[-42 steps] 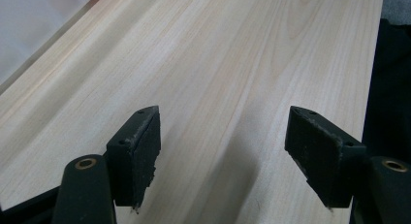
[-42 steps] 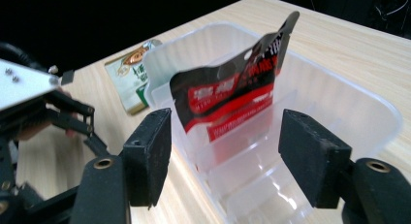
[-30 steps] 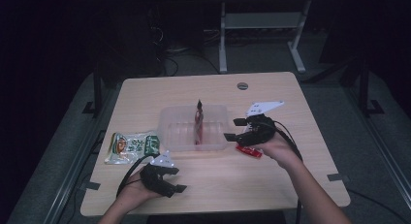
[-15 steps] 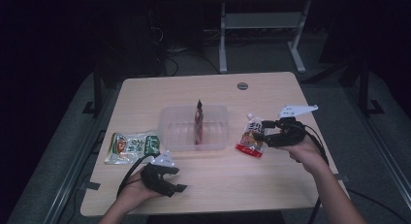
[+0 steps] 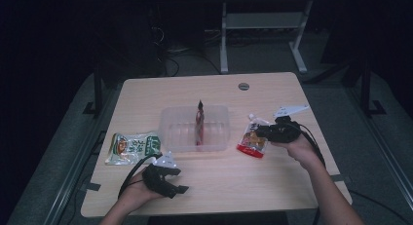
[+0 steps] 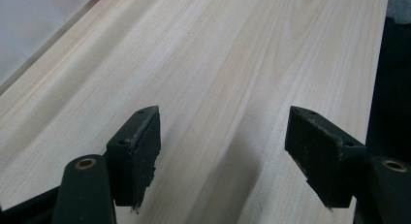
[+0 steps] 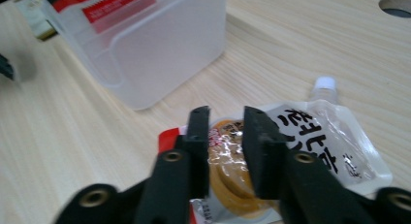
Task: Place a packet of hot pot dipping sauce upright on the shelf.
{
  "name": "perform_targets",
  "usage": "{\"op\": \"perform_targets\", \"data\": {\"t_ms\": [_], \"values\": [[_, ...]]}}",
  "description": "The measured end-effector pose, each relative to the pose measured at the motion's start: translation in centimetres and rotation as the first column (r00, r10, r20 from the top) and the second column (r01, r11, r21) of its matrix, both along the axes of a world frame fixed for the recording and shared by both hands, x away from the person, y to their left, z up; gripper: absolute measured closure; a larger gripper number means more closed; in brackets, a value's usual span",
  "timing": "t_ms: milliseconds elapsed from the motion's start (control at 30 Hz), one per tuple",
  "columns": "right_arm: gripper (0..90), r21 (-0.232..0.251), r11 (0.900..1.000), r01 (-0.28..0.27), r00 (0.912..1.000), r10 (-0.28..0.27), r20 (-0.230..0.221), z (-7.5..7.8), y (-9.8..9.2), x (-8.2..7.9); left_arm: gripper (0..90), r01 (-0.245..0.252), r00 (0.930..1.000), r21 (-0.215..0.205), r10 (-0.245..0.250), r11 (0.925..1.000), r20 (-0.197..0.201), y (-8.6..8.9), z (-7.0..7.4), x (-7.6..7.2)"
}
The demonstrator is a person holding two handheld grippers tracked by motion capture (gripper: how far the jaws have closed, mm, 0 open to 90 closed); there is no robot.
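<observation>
Beside the clear plastic bin (image 5: 195, 130), on its right, my right gripper (image 7: 227, 136) has come across from over the bin and sunk to the spouted drink pouch (image 7: 310, 136) lying flat on the table (image 5: 272, 186). Its jaws have just been closing and now stand narrow with a fold of the pouch between them, though I cannot tell whether the pads already bite. I judge this the pick-up of the pouch, with the bin as its likely home. My left gripper (image 6: 228, 151) rests open and empty near the front edge of the table. By count: one bin, one red packet (image 5: 199, 122) standing upright inside it, one pouch at my right gripper, and one green packet (image 5: 132, 147) lying left of the bin.
</observation>
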State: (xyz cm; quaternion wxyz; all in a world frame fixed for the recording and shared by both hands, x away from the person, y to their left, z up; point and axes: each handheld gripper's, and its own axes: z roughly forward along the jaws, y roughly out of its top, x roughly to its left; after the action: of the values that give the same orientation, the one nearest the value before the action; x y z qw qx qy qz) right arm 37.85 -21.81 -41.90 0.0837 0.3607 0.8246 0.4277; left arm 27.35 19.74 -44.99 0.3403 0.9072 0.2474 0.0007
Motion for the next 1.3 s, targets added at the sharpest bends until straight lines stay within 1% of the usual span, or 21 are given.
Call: {"op": "perform_targets", "data": {"t_ms": [100, 133, 200, 300, 333, 367, 400, 433, 567, 633, 667, 700, 733, 833, 867, 900, 967, 1067, 1200, 1300], "values": [[87.4, -0.01, 1.0, 0.012, 0.9999, -0.012, -0.007, -0.3, -0.1, 0.5, 28.5, 0.001, 1.0, 0.001, -0.001, 1.0, -0.001, 0.0, 0.0, 0.0], [89.4, -0.017, 1.0, 0.018, 0.9998, -0.018, -0.005, -0.5, -0.1, 0.7, 28.5, 0.002, 1.0, 0.003, -0.002, 1.0, 0.0, 0.0, 0.0, 0.0], [89.6, -0.026, 0.999, 0.023, 0.9997, -0.023, -0.001, -0.8, -0.1, 1.0, 28.5, -0.001, 1.0, 0.001, 0.001, 1.0, -0.001, 0.0, 0.0, 0.0], [89.7, -0.059, 0.998, 0.019, 0.9998, -0.019, 0.003, -1.2, 0.2, 1.4, 28.5, -0.001, 1.0, 0.004, 0.001, 1.0, -0.001, -0.1, -0.1, 0.0], [89.7, -0.073, 0.997, 0.023, 0.9997, -0.023, 0.003, -1.4, 0.4, 1.5, 28.5, 0.009, 1.0, 0.013, -0.009, 0.9999, 0.001, -0.1, 0.0, 0.1], [89.7, -0.073, 0.997, 0.023, 0.9997, -0.023, 0.003, -1.4, 0.4, 1.5, 28.5, 0.009, 1.0, 0.013, -0.009, 0.9999, 0.001, -0.1, 0.0, 0.1], [89.6, -0.101, 0.995, 0.015, 0.9999, -0.015, 0.006, -1.7, 0.8, 1.7, 28.5, 0.002, 1.0, 0.008, -0.002, 1.0, -0.001, -0.2, -0.1, 0.0], [89.7, -0.111, 0.994, 0.017, 0.9998, -0.016, 0.007, -1.8, 0.9, 1.8, 28.5, 0.004, 1.0, 0.01, -0.004, 0.9999, 0.001, -0.2, 0.0, 0.0], [89.7, -0.189, 0.982, 0.004, 0.9998, 0.0, 0.018, -2.5, 1.7, 2.2, 28.5, 0.003, 1.0, 0.008, -0.003, 1.0, 0.0, -0.2, -0.1, -0.1], [89.7, -0.228, 0.974, 0.004, 0.9999, -0.001, 0.011, -2.9, 2.1, 2.2, 28.5, 0.004, 1.0, 0.005, -0.004, 1.0, -0.002, -0.1, -0.1, 0.0], [89.7, -0.257, 0.966, -0.005, 0.9999, 0.007, 0.009, -3.1, 2.2, 2.2, 28.5, 0.006, 1.0, 0.005, -0.006, 1.0, 0.0, -0.1, -0.1, 0.0], [89.7, -0.268, 0.963, -0.009, 0.9999, 0.011, 0.006, -3.4, 2.4, 2.2, 28.5, 0.006, 1.0, 0.005, -0.006, 1.0, -0.001, -0.1, -0.1, 0.0], [89.7, -0.27, 0.963, -0.011, 0.9999, 0.011, -0.004, -3.4, 2.4, 2.2, 28.5, 0.006, 1.0, 0.007, -0.006, 1.0, -0.002, -0.1, -0.1, -0.1], [89.8, -0.289, 0.957, -0.009, 0.9999, 0.006, -0.012, -3.7, 2.7, 2.3, 28.5, 0.007, 1.0, 0.008, -0.007, 0.9999, -0.002, -0.2, -0.1, -0.1], [89.9, -0.293, 0.956, -0.011, 0.9998, 0.006, -0.018, -3.8, 2.7, 2.3, 28.5, 0.014, 0.9999, 0.014, -0.014, 0.9998, 0.001, -0.2, -0.1, -0.1], [89.9, -0.296, 0.955, -0.012, 0.9997, 0.005, -0.023, -3.9, 2.7, 2.3, 28.5, 0.008, 1.0, 0.007, -0.008, 0.9999, -0.002, -0.2, -0.2, -0.2], [90.0, -0.296, 0.955, -0.016, 0.9997, 0.01, -0.024, -4.0, 2.7, 2.3, 28.5, 0.009, 1.0, 0.008, -0.009, 0.9999, -0.003, -0.3, -0.2, -0.1], [89.9, -0.294, 0.955, -0.024, 0.9991, 0.012, -0.041, -4.0, 2.6, 2.2, 28.5, 0.01, 0.9999, 0.009, -0.009, 0.9999, -0.004, -0.2, -0.2, -0.1], [89.9, -0.292, 0.955, -0.053, 0.9976, 0.038, -0.059, -3.9, 2.6, 2.1, 28.5, 0.008, 0.9999, 0.008, -0.008, 0.9999, -0.007, -0.2, -0.2, 0.0], [89.9, -0.3, 0.951, -0.074, 0.9958, 0.055, -0.074, -3.8, 2.8, 1.8, 28.5, 0.011, 0.9999, 0.009, -0.011, 0.9999, -0.006, -0.3, -0.2, -0.1]]}}
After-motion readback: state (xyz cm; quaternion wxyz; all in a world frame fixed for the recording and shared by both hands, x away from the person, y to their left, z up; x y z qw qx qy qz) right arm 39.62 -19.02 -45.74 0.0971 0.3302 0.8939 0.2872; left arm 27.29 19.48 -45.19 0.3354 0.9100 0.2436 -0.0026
